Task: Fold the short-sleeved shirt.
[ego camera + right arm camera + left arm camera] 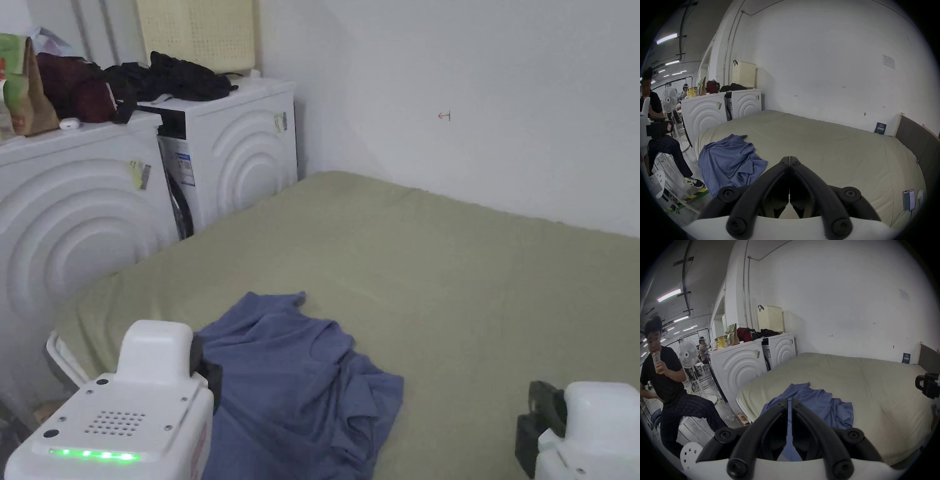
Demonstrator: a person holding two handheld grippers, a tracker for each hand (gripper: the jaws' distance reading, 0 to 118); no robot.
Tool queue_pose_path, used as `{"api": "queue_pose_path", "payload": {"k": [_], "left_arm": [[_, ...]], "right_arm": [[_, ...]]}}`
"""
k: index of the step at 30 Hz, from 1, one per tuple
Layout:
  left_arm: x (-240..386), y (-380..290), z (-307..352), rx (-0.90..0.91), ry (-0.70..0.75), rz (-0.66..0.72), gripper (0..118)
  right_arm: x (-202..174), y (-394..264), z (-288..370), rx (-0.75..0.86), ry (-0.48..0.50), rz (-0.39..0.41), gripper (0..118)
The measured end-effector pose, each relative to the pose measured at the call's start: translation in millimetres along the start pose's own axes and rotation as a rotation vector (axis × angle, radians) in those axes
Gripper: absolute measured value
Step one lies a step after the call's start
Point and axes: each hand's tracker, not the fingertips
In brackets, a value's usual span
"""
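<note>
Both grippers have jaws together, left gripper (pixel 790 400) almost, right gripper (pixel 789 158) fully, holding nothing. Blue shirt (pixel 294 381) lies crumpled on the bed (pixel 475 275), its near edge cut off.

**Layout around the bed**

Shirt (pixel 294 381) lies crumpled on the bed (pixel 475 275), near its front-left corner. Two washing machines (pixel 156 181) stand just left of the bed. On them: a basket (pixel 197 31), a clothes heap (pixel 169 78), a paper bag (pixel 22 84).
</note>
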Motion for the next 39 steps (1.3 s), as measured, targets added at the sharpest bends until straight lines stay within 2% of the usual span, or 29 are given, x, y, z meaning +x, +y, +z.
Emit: {"api": "queue_pose_path", "payload": {"k": [3,8,14,20,21,22,24,25,27,32,34,36,37,38,39], "left_arm": [[5,-2,-15,-0.048,-0.051,-0.044,4],[19,-14,-55,-0.131,-0.122,-0.014,4],[40,-45,-126,-0.34,-0.216,0.052,4],[63,-70,-180,-0.496,-0.253,0.023,5],[66,-72,-187,-0.542,-0.252,0.012,8],[66,-73,-189,-0.593,-0.26,0.001,33],[70,-78,-199,-0.667,-0.344,-0.007,110],[71,-82,-202,-0.695,-0.37,-0.015,115],[80,-92,-209,-0.693,-0.385,-0.096,118],[100,-113,-226,-0.74,-0.361,-0.168,117],[102,-124,-236,-0.747,-0.303,-0.196,110],[96,-135,-246,-0.77,-0.333,-0.145,109],[92,-134,-246,-0.765,-0.322,-0.127,101],[92,-121,-236,-0.764,-0.329,-0.144,80],[88,-116,-233,-0.764,-0.342,-0.139,38]], "right_arm": [[2,-6,-2,-0.013,-0.003,0.0,0],[5,-15,-9,-0.052,-0.006,-0.026,0],[11,-28,-22,-0.093,-0.009,-0.024,0],[16,-37,-29,-0.141,-0.019,-0.036,0],[16,-39,-31,-0.149,-0.02,-0.039,0],[17,-41,-33,-0.16,-0.021,-0.04,0],[20,-50,-38,-0.176,-0.024,-0.04,0],[20,-52,-40,-0.182,-0.022,-0.043,0],[21,-56,-44,-0.196,-0.022,-0.052,0],[22,-62,-45,-0.218,-0.014,-0.071,0],[22,-63,-44,-0.224,-0.014,-0.068,0],[22,-63,-38,-0.229,-0.015,-0.063,0],[22,-63,-36,-0.23,-0.015,-0.061,0],[23,-63,-33,-0.231,-0.018,-0.058,0],[23,-62,-30,-0.23,-0.02,-0.057,0]]}}
